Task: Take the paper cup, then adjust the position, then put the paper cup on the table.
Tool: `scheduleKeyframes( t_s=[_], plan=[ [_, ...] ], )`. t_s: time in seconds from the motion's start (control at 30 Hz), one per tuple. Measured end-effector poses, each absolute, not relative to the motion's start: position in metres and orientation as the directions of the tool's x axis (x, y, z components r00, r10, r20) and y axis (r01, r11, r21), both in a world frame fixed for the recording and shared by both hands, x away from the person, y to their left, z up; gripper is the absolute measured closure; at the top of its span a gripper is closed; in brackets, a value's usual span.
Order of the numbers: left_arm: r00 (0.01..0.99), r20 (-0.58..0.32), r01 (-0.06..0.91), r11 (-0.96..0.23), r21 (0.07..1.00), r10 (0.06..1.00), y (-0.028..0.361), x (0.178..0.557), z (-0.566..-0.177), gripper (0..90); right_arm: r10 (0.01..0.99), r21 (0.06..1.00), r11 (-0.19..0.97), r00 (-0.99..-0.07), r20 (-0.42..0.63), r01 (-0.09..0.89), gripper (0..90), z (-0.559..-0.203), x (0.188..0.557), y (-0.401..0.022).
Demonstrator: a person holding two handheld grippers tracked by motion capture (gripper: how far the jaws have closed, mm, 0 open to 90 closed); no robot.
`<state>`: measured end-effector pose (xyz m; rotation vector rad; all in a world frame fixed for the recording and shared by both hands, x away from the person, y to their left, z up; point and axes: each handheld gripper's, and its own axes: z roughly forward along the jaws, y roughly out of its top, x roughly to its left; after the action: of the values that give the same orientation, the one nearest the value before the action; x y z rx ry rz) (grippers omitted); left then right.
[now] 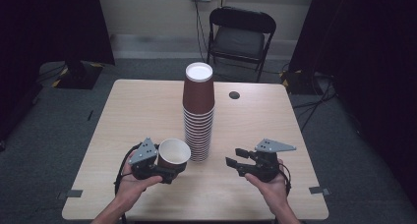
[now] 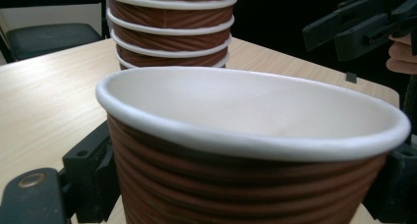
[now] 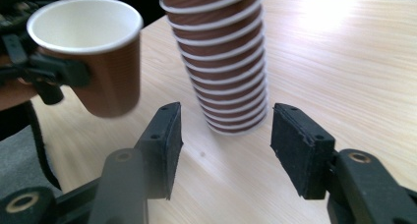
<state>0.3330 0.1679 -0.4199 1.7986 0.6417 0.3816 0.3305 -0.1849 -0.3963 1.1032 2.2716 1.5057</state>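
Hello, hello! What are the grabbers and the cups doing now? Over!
Left gripper shut on one cup, mouth up. Right gripper open, nothing between its jaws. Stack stands upside down on the table between them. Nothing in the way.

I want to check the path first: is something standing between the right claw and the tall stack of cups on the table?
Nothing visible stands in the way. The right claw is open and empty, with bare table between it and the cup stack. The single cup held by the left claw is off to the side, not in that path.
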Motion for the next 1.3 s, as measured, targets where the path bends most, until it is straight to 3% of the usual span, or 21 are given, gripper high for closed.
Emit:
scheduleKeyframes(
  t_s=[0.73,1.03,1.3],
  plan=[
    [0.667,-0.068,0.255,-0.141,0.957,0.742,0.206,0.365,-0.405,9.5,0.751,0.834,0.2,-0.627,0.207,0.514,40.3,-0.421,0.325,-0.225],
    [0.65,-0.031,0.227,-0.156,0.961,0.76,0.206,0.386,-0.403,9.4,0.767,0.84,0.172,-0.606,0.213,0.514,37.9,-0.428,0.325,-0.231],
    [0.632,-0.07,0.246,-0.113,0.963,0.771,0.212,0.415,-0.405,9.3,0.769,0.831,0.163,-0.596,0.231,0.532,36.8,-0.435,0.33,-0.236]
  ],
)
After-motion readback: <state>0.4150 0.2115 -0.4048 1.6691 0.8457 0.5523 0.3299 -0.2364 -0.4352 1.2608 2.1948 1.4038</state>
